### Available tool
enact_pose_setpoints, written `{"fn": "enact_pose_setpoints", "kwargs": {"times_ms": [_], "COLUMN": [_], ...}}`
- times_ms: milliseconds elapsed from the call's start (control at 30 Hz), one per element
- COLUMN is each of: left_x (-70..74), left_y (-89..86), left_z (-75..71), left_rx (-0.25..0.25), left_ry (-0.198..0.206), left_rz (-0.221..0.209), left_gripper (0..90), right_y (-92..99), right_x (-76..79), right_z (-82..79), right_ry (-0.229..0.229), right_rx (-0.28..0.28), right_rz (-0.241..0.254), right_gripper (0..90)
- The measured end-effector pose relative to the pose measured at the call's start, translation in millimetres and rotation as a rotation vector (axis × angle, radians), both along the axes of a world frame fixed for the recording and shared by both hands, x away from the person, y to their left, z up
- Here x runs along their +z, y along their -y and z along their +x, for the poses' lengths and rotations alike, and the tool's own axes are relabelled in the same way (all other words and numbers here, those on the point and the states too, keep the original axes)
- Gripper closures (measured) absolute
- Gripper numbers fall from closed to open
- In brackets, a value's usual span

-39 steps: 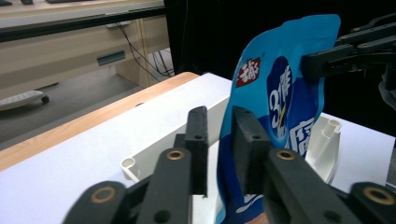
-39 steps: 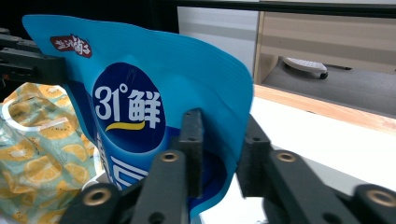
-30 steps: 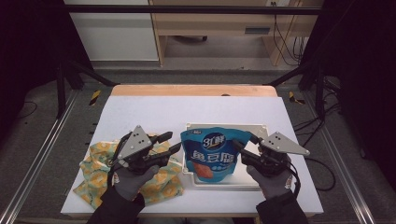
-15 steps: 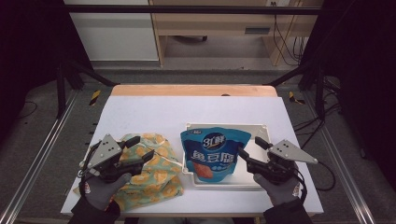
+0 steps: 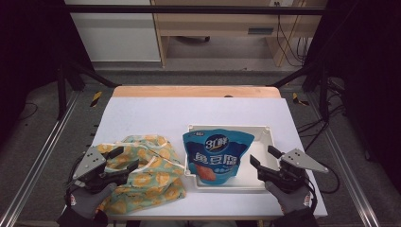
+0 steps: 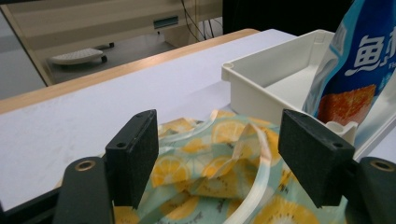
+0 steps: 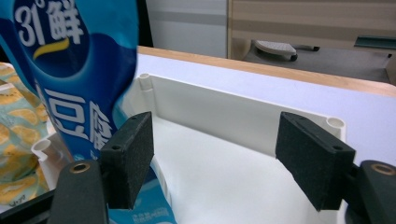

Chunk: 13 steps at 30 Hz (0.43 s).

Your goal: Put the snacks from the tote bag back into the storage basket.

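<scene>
A blue snack pouch [image 5: 216, 153] lies in a white tray [image 5: 265, 132], its top leaning on the tray's far-left rim. Left of the tray lies a crumpled lemon-print bag [image 5: 151, 170]. My left gripper [image 5: 124, 158] rests over that bag's left part. Its jaws have just been opening and stand open, with the lemon-print bag [image 6: 219, 163] under the gap and the pads off it. My right gripper [image 5: 263, 156] sits at the tray's right end, also just opened and open. Its jaws frame the bare tray [image 7: 210, 116], with the blue pouch [image 7: 79, 70] beside the left jaw.
The white table [image 5: 156, 118] has a wooden strip [image 5: 194, 91] along its far edge. Black frame rails [image 5: 42, 156] run down both sides. A cabinet [image 5: 113, 33] and cables [image 5: 283, 38] lie on the floor beyond.
My left gripper has pulled left and toward the near edge, away from the pouch, uncovering the lemon-print bag. The right gripper has backed off slightly to the right. Both jaws have widened.
</scene>
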<state>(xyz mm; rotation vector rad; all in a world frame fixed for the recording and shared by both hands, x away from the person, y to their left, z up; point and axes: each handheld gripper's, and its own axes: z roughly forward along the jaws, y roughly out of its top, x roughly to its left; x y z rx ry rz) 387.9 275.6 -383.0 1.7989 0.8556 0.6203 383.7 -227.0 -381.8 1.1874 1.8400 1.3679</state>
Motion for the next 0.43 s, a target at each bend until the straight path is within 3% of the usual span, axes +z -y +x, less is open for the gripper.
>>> {"fn": "enact_pose_setpoints", "kwargs": {"times_ms": [433], "left_x": [-22.3], "left_y": [-25.2], "left_z": [-10.5], "left_rx": [0.047], "left_ry": [-0.01], "left_rz": [-0.003], "left_gripper": [27.4], "right_y": [9.1], "right_x": [-17.4], "right_z": [-6.3], "right_ry": [0.011], "right_rx": [0.004], "right_rz": [-0.031], "right_gripper": [25.9]}}
